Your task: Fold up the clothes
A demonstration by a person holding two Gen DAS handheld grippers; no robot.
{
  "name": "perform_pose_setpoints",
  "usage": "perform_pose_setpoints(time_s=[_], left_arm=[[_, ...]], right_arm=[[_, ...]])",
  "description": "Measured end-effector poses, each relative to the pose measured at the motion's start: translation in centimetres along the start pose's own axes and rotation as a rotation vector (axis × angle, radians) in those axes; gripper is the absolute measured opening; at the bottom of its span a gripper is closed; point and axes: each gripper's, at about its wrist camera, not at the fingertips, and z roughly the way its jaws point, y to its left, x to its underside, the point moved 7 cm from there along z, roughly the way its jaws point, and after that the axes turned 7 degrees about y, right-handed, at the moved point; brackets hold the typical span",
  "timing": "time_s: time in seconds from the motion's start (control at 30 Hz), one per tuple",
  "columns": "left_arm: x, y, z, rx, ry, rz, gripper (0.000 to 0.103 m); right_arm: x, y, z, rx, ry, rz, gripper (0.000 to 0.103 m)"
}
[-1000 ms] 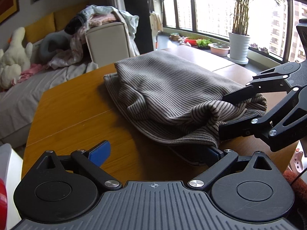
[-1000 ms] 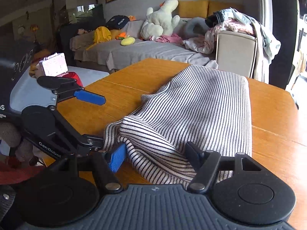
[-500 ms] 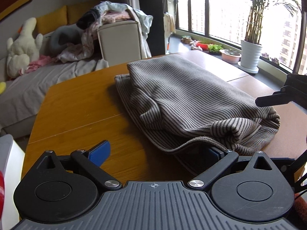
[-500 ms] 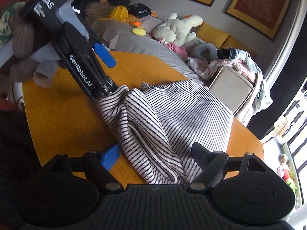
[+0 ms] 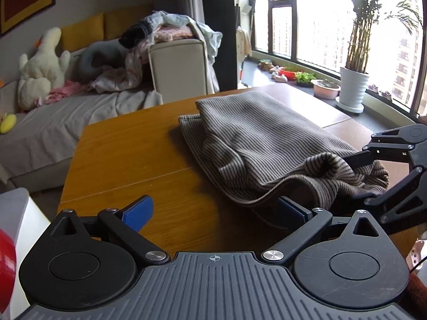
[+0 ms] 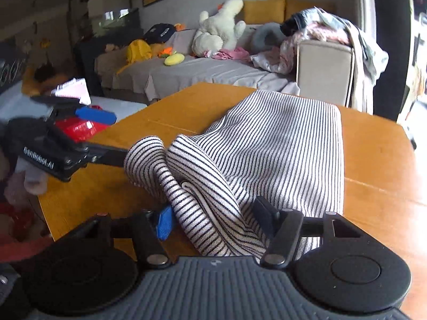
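A grey-and-black striped knit garment (image 5: 267,138) (image 6: 280,138) lies folded on the wooden table (image 5: 128,160) (image 6: 379,154). My left gripper (image 5: 214,210) is wide open. Its right finger sits under the garment's near hem, and its left blue pad is bare over the wood. In the right wrist view the left gripper (image 6: 118,137) has one finger pushed into a raised fold, the other well above it. My right gripper (image 6: 214,217) (image 5: 357,180) is closing, with a bunched fold of the garment between its fingers.
A grey sofa (image 6: 213,72) with a white plush toy (image 6: 221,26) stands behind the table, with a pile of clothes (image 5: 165,29) on its armrest. A potted plant (image 5: 352,88) is by the window. A red object (image 6: 77,129) lies left of the table.
Half a second ago the right gripper was drawn back from the cloth and held higher. It is back low, with the fold between its fingers. The near fold is humped up. The left gripper stays open.
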Motion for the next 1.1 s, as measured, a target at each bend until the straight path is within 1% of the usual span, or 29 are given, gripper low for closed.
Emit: perform_pose_setpoints(time_s=[0.07,0.13,0.23,0.3,0.4,0.43,0.53,0.6,0.73,0.8,0.93,1.07,1.1], left_arm=[[0.1,0.1,-0.4,0.011,-0.004,0.008,0.102],[0.3,-0.4,-0.6,0.037,-0.004,0.031,0.102],[0.6,-2.0,-0.2,0.079,0.008,0.074,0.103],[0.9,-3.5,0.9,0.094,0.024,0.108,0.103],[0.9,-5.0,2.6,0.088,0.047,0.135,0.103],[0.8,-5.3,3.1,0.081,0.052,0.136,0.103],[0.3,-5.4,3.7,0.067,0.051,0.119,0.103],[0.1,-5.2,3.7,0.064,0.049,0.108,0.103],[-0.2,-4.7,3.5,0.059,0.047,0.090,0.103],[-0.2,-4.7,3.5,0.060,0.048,0.088,0.103],[-0.3,-4.5,3.3,0.060,0.048,0.081,0.103],[-0.5,-4.4,3.3,0.063,0.048,0.071,0.103],[-0.5,-4.3,3.4,0.065,0.048,0.068,0.103]], right_arm=[[-0.4,-0.9,0.0,-0.037,0.001,0.069,0.063],[-0.5,-1.5,0.0,-0.061,0.000,0.110,0.063],[-0.6,-1.6,0.3,-0.063,-0.003,0.105,0.063],[-0.5,-1.2,0.2,-0.045,-0.004,0.072,0.063],[-0.4,0.1,-0.4,0.035,-0.010,-0.043,0.063],[-0.2,0.7,-0.9,0.068,-0.021,-0.100,0.064],[0.6,2.4,-2.3,0.180,-0.057,-0.287,0.078],[1.5,3.0,-2.5,0.238,-0.057,-0.380,0.080],[3.0,3.3,-1.7,0.274,-0.013,-0.428,0.080],[3.2,3.3,-1.1,0.302,-0.011,-0.447,0.080],[3.3,3.6,-0.1,0.366,-0.022,-0.521,0.080],[3.0,3.3,0.6,0.443,-0.040,-0.560,0.080],[3.0,3.3,0.7,0.441,-0.043,-0.562,0.079]])
